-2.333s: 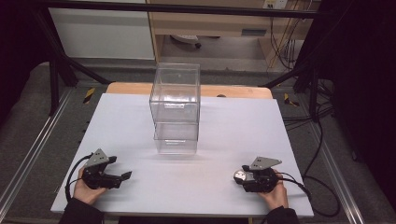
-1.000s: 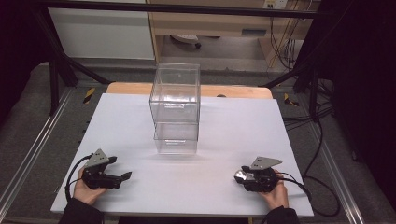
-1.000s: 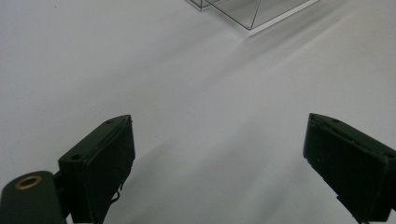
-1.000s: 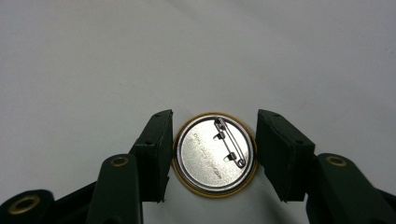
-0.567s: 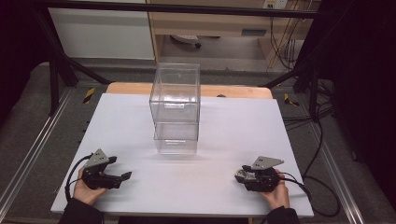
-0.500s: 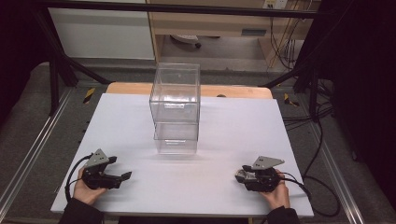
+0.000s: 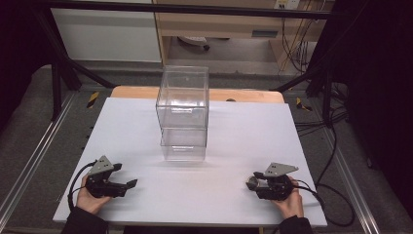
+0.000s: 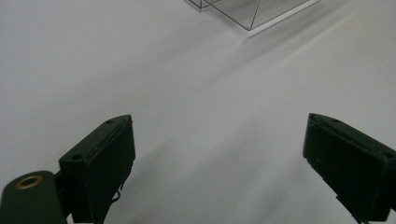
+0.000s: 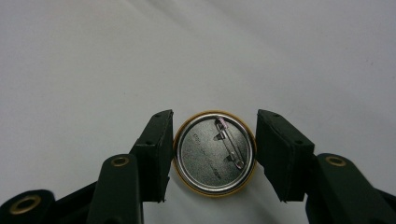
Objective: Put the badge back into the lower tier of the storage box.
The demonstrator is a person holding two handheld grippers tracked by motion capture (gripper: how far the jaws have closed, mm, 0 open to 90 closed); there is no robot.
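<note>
- Right tool [image 9: 215, 154]: clamped on a round pin badge [image 9: 215, 153], metal back up.
- Left tool [image 8: 219, 163]: jaws spread wide, empty, over the white counter [image 7: 234, 126].
- Clear box [image 7: 183, 114]: mid-counter, well apart from both.

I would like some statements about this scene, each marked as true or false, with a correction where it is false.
1. The right gripper is closed on a round pin badge. True.
2. The badge shows its printed front to the right gripper view. False: it shows its silver back with the safety pin.
3. The left gripper holds a second badge. False: its jaws stand wide apart with nothing between them.
4. A clear plastic box stands upright on the white table. True.
5. The badge lies inside the clear box. False: it is near the table's front edge, in the right gripper.
</note>
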